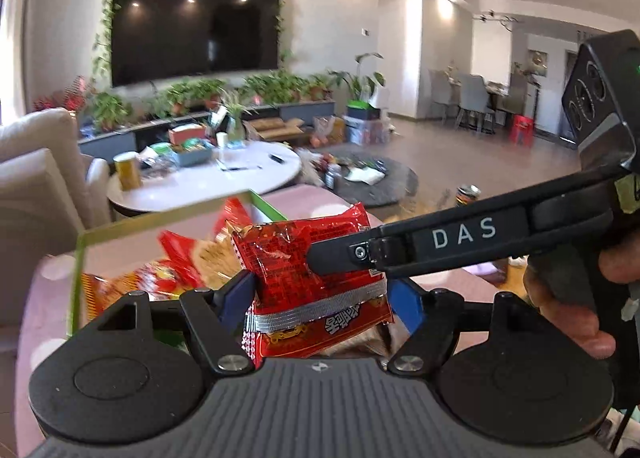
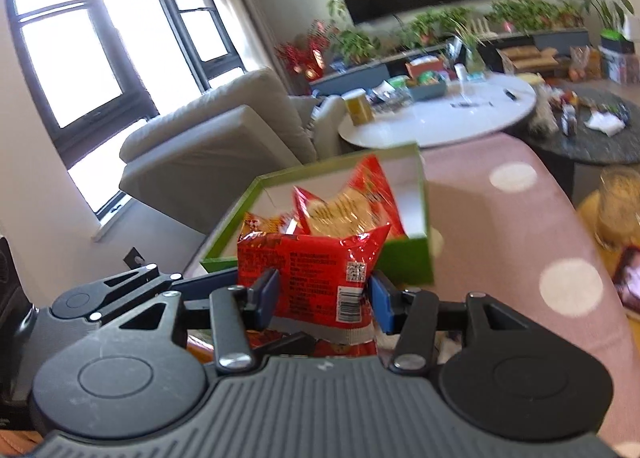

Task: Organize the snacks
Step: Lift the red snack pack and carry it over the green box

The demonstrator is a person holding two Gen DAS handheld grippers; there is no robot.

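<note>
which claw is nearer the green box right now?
Can't separate them: left claw and right claw both clamp the red packet just short of the green box.

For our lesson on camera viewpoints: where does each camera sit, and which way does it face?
Left wrist: on the left gripper, facing the red snack packet, green box and TV wall; the right gripper and a hand show.
Right wrist: on the right gripper, facing the same packet and box, towards the windows; the left gripper shows.
Shared: packet, box, white table.
</note>
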